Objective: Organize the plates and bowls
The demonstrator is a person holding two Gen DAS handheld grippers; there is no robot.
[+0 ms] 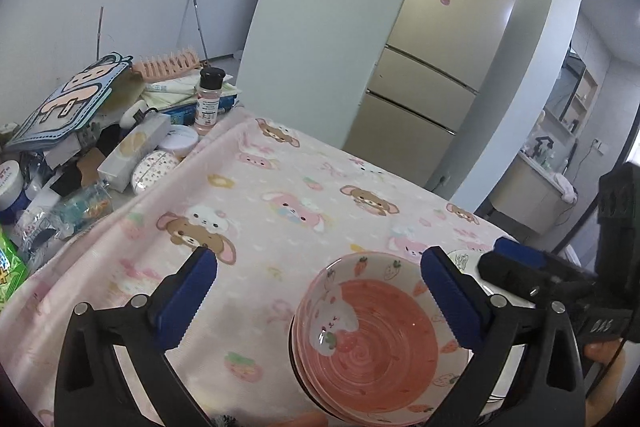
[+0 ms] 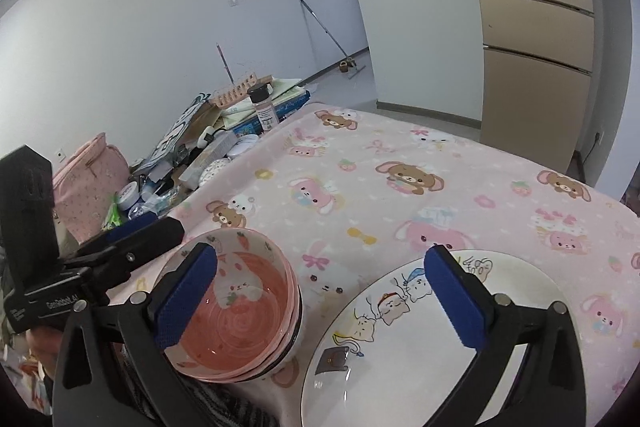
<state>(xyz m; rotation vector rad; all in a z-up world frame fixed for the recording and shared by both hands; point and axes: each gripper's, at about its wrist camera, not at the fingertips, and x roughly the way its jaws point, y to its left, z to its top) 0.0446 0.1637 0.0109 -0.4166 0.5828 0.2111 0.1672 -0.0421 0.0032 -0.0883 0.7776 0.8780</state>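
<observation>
Right wrist: clutter [image 2: 192,151] beside bowls [image 2: 244,311]

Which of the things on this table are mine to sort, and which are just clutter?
Job: stack of pink bowls; white cartoon plate; both grippers open, left gripper, right gripper.

Clutter: spice bottle; pink rack; round tins; pink bag.

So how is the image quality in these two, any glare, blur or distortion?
Left wrist view: strong fisheye bending of the fridge, dark vignette at the corners, small glare spots in the pink bowl, focus fairly sharp. Right wrist view: same curvature and vignette, soft even light, faint highlights on the plate.
</observation>
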